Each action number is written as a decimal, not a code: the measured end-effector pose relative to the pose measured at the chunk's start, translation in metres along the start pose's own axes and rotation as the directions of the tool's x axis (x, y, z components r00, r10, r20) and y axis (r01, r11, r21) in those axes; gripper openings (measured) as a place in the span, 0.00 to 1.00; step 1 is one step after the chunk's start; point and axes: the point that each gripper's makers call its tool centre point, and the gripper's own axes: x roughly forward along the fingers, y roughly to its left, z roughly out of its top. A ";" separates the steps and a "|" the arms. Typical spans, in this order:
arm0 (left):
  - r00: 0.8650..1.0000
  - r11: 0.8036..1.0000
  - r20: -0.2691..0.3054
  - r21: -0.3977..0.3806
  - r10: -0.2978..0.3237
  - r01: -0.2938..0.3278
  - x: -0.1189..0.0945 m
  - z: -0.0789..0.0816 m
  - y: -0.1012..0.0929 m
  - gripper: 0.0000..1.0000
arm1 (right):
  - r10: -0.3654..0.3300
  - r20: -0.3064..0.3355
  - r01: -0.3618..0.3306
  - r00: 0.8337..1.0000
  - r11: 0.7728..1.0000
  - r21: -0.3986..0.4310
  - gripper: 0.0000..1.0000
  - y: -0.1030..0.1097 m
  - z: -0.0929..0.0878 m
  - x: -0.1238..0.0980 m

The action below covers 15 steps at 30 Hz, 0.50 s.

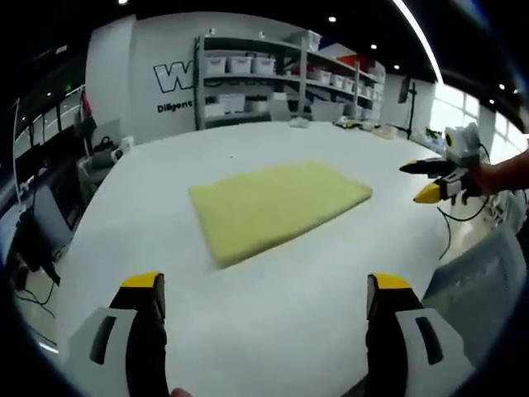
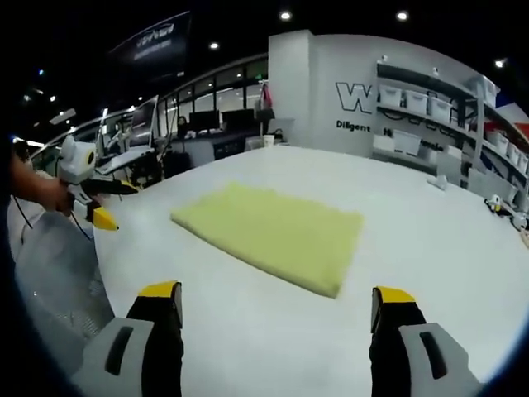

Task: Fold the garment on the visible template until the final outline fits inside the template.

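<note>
We are seeing the garment [image 1: 277, 208] lying folded flat mid-surface [image 1: 273, 331], looking finished. Left gripper [image 1: 266, 310] and right gripper [image 2: 281, 318] fingers are spread, holding nothing. Next, we're judging, only checking the outline remains.

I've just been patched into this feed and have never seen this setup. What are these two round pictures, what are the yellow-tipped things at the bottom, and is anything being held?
There is no robot arm. A person holds a two-jaw gripper in each hand, and a fisheye camera rides on each one. The left gripper view looks along the left gripper; its grey, yellow-tipped jaws stand wide apart with nothing between them. The right gripper view does the same for the right gripper, also open and empty. Each gripper also appears at the edge of the other's view, held in a hand. On the white table lies a pale yellow folded cloth garment, a flat rectangle, untouched by either gripper. Shelving with storage bins stands behind.
</note>
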 end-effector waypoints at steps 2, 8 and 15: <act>1.000 1.000 0.001 -0.004 0.000 0.000 0.000 0.000 -0.001 0.98 | -0.004 -0.003 0.004 1.000 1.000 0.000 0.92 0.000 0.000 -0.001; 1.000 1.000 -0.002 0.005 -0.014 0.014 0.002 0.002 -0.004 0.98 | -0.007 -0.011 0.007 1.000 1.000 -0.003 0.92 0.000 -0.003 -0.004; 1.000 1.000 -0.002 0.002 -0.016 0.016 0.001 0.002 -0.005 0.98 | -0.009 -0.025 0.009 1.000 1.000 0.004 0.91 0.001 -0.010 -0.007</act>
